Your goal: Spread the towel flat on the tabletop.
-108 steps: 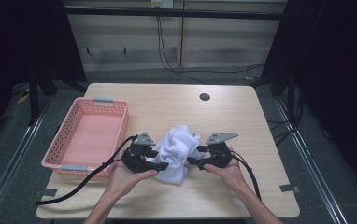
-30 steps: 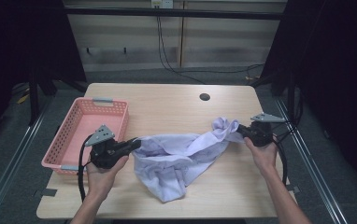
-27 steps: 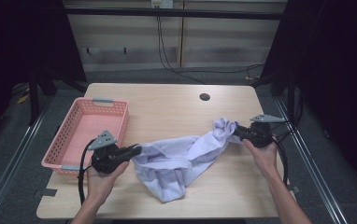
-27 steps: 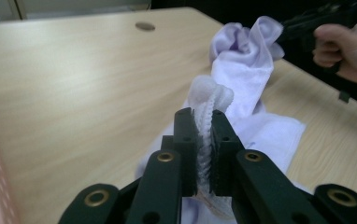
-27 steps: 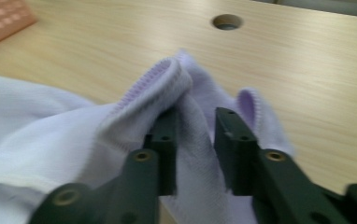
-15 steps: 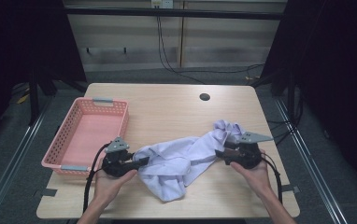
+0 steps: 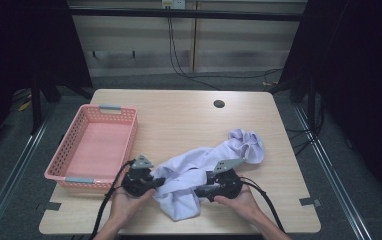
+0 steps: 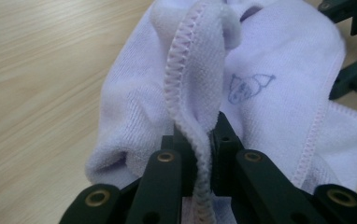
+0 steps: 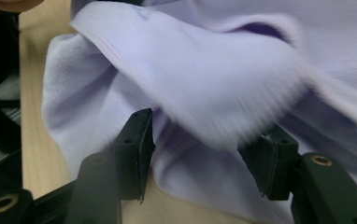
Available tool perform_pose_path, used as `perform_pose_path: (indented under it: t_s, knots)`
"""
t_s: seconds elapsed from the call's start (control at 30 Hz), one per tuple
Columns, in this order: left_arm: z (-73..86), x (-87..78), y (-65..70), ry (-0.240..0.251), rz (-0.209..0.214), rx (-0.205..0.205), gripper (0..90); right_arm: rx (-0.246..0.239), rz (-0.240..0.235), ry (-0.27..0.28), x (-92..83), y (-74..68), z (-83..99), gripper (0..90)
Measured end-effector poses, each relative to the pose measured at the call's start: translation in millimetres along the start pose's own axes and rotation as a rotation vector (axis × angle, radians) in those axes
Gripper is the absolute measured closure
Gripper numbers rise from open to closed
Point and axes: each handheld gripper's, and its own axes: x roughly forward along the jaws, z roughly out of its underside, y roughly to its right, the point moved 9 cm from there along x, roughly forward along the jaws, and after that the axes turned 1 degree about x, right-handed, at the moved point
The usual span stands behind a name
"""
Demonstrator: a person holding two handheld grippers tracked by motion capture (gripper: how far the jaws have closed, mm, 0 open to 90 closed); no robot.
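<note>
**Soft lilac cloth, pinched at 1 hem**

The lilac cloth (image 7: 199,177) lies rumpled on the table (image 7: 179,120), stretched from the front edge toward the right, with a bunched end (image 7: 246,145) farther back. It looks light, limp and a little stretchy, so it will sag and fold wherever it is not held. The stitched hem (image 8: 193,84) is probably the firmest place to grip (a loose fold would likely slip).

The left gripper (image 8: 202,154) is clamped on that hem, its jaws having just closed with the edge between them. The right gripper (image 9: 204,154) stands wide apart around a fold, pads not pressing. The pink basket (image 7: 61,170) sits to the left.
</note>
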Motion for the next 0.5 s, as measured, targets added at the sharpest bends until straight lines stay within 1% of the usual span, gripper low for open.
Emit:
perform_pose_path:
  t_s: [0.03, 0.07, 0.1, 0.13, 0.17, 0.2, 0.23, 0.27, 0.3, 0.33, 0.37, 0.4, 0.43, 0.47, 0.5]
  knots:
    - [-1.7, 4.9, 3.1, 0.013, 0.046, -0.013, 84.2, -0.022, 0.017, -0.029, 7.5, -3.9, 4.2, 46.5]
    - [-1.7, 4.9, 3.1, 0.013, 0.046, -0.013, 84.2, -0.022, 0.017, -0.029, 7.5, -3.9, 4.2, 46.5]
    - [-1.7, 6.7, 1.2, 0.011, 0.049, -0.014, 84.2, -0.038, 0.037, -0.032, 9.3, -4.8, 5.1, 48.7]
    - [-2.0, 8.1, 1.4, 0.021, 0.066, -0.022, 84.2, -0.063, 0.063, -0.040, 9.6, -5.0, 5.1, 54.3]
    - [-1.6, 9.6, 2.3, 0.035, 0.078, -0.026, 84.0, -0.069, 0.105, -0.046, 7.3, 1.3, 5.2, 70.0]
    - [-1.6, 9.6, 2.3, 0.035, 0.078, -0.026, 83.5, -0.064, 0.106, -0.042, 6.1, 4.1, 5.4, 74.3]
    - [-1.6, 10.9, 2.8, 0.045, 0.104, -0.055, 82.3, -0.059, 0.109, -0.043, 3.8, 8.5, 5.9, 78.0]
    - [-1.9, 11.2, 4.0, 0.052, 0.115, -0.063, 82.2, -0.055, 0.125, -0.044, 0.7, 13.8, 6.0, 80.7]
    - [-1.4, 11.7, 6.1, 0.049, 0.122, -0.061, 82.3, -0.058, 0.148, -0.049, -3.4, 20.1, 6.2, 82.3]
    - [-0.4, 11.7, 7.2, 0.044, 0.121, -0.047, 82.5, -0.056, 0.170, -0.049, -8.3, 28.4, 6.6, 83.3]
    - [0.5, 12.0, 8.4, 0.042, 0.122, -0.046, 83.9, -0.028, 0.192, -0.048, -14.2, 37.7, 8.0, 83.7]
    - [0.5, 12.0, 8.4, 0.042, 0.122, -0.046, 84.5, -0.028, 0.192, -0.048, -14.2, 37.7, 8.0, 83.7]
    - [2.1, 12.3, 9.3, 0.031, 0.141, -0.054, 84.6, 0.007, 0.244, -0.034, -29.5, 61.8, 11.7, 84.5]
    - [2.4, 11.9, 9.5, 0.034, 0.145, -0.061, 84.6, 0.007, 0.244, -0.034, -29.5, 61.8, 11.7, 84.5]
    - [3.5, 10.4, 8.7, 0.037, 0.161, -0.080, 85.0, 0.036, 0.287, -0.021, -45.3, 82.0, 15.6, 84.8]
